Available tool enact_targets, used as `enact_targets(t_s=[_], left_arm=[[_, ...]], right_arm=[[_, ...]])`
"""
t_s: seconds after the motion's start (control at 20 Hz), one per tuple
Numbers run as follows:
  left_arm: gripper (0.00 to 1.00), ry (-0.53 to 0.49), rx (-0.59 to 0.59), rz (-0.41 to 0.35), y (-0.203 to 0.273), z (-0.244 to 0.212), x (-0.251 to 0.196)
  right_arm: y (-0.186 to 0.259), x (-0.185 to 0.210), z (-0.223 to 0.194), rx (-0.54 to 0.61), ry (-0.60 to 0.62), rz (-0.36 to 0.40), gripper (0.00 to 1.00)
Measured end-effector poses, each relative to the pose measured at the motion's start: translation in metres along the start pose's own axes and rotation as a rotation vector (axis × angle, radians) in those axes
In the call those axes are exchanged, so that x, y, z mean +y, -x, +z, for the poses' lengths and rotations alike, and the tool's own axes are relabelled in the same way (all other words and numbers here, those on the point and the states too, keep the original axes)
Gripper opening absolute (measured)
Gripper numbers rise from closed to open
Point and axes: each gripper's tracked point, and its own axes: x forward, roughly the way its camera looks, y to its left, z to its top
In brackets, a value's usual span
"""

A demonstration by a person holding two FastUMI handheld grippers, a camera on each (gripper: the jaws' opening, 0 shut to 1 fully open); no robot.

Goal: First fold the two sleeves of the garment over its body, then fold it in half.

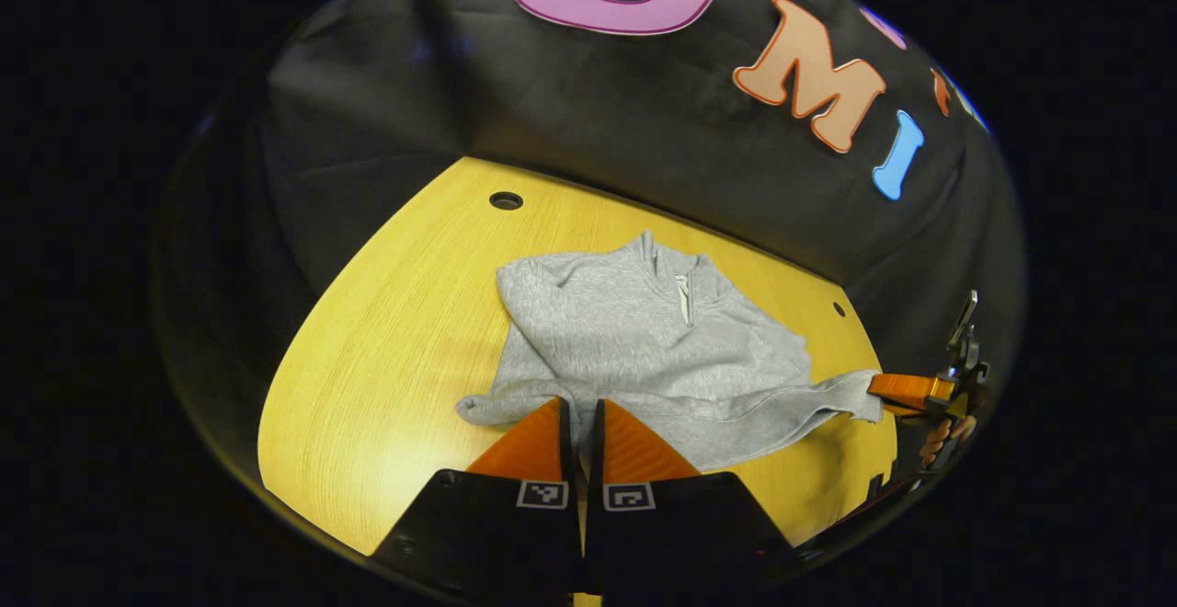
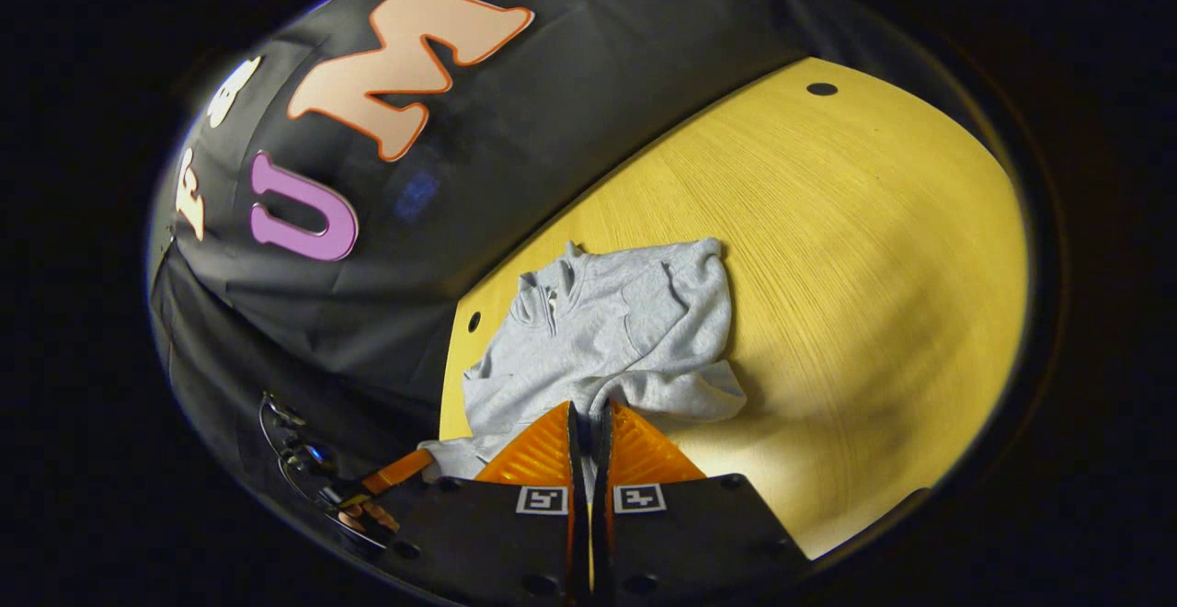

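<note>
Garment: a grey pullover with a short zip at the collar, lying on the yellow wooden table near its far edge, collar toward the black cloth wall. In the left gripper view one sleeve lies folded across the body toward the near left, its cuff end resting on the table just left of the left gripper. That gripper's two fingers stand almost together with a thin dark gap between them, their tips at the garment's near hem; grey cloth seems to sit between them, but the pinch point itself is hidden, so I cannot tell if they truly press on it. At the far right of the same view the other gripper meets the end of the stretched-out corner of cloth; its far finger and the holding hand are cut off at the edge.

In the right gripper view the right gripper has its fingers nearly closed over a fold of grey cloth. Fabric below the tips is covered by the fingers.
</note>
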Motion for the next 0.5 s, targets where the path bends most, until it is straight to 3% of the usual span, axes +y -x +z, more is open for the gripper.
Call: enact_targets(t_s=[0.25,0.45,0.5], left_arm=[[0.0,0.146,0.044,-0.024,-0.029,0.012,0.006],[0.0,0.128,0.075,-0.006,-0.051,0.017,0.011],[0.0,0.124,0.087,0.01,-0.058,0.017,0.014]], right_arm=[[-0.035,-0.016,0.013,-0.002,-0.079,-0.054,0.05],[-0.06,-0.03,0.014,-0.002,-0.115,-0.112,0.05],[-0.068,-0.031,0.014,-0.001,-0.12,-0.12,0.1]])
